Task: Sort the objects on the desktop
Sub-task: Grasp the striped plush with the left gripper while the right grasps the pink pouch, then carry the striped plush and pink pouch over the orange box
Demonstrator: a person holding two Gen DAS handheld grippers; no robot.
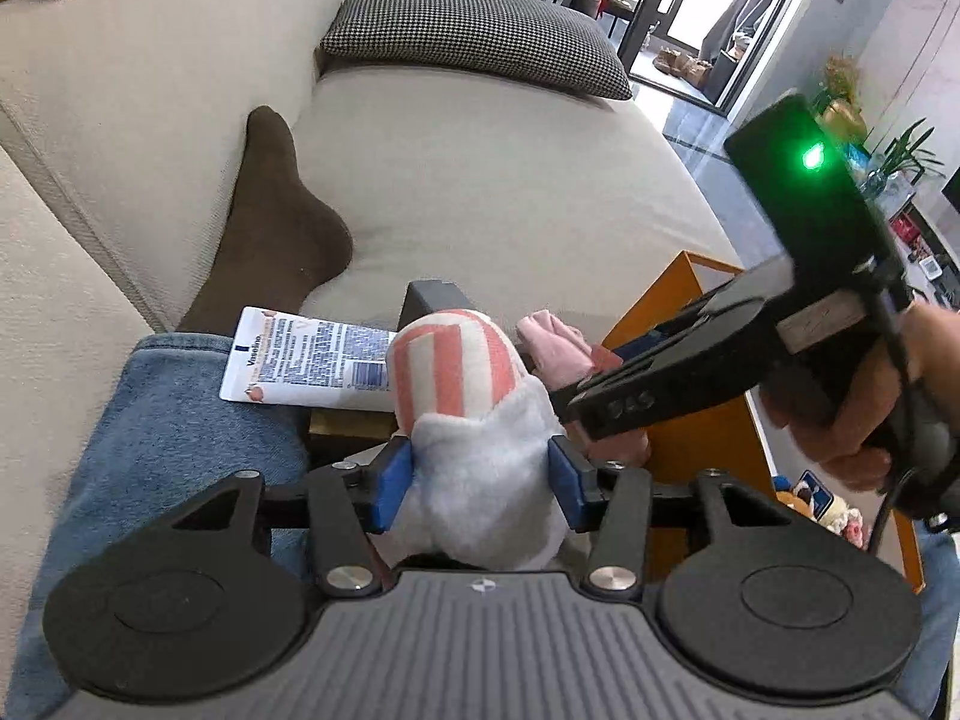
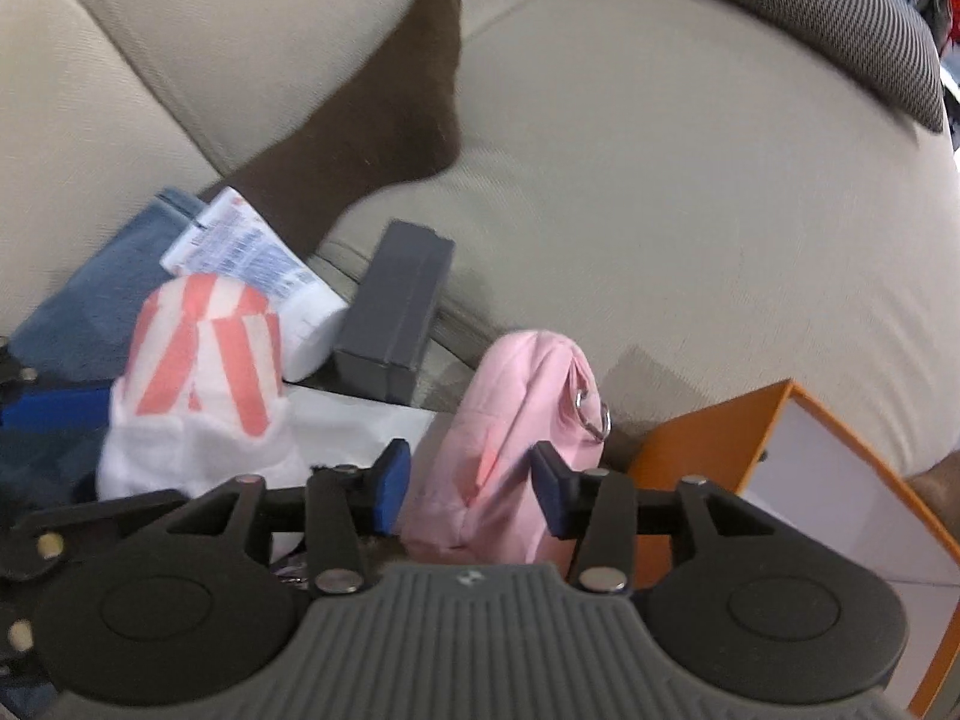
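The left gripper (image 1: 480, 474) pinched a soft, light plush toy (image 1: 474, 414) by its white fleecy base, just above the Vaseline tube (image 1: 300, 360). Alongside, the right gripper (image 2: 471, 486) straddled a limp pink pouch (image 2: 516, 420) near the orange box (image 2: 714, 426), pads apparently touching; both looked squashy, best gripped mid-body.

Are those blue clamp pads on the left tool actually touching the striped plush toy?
Touching. The left wrist view shows the left gripper with both blue pads pressed into the plush toy.
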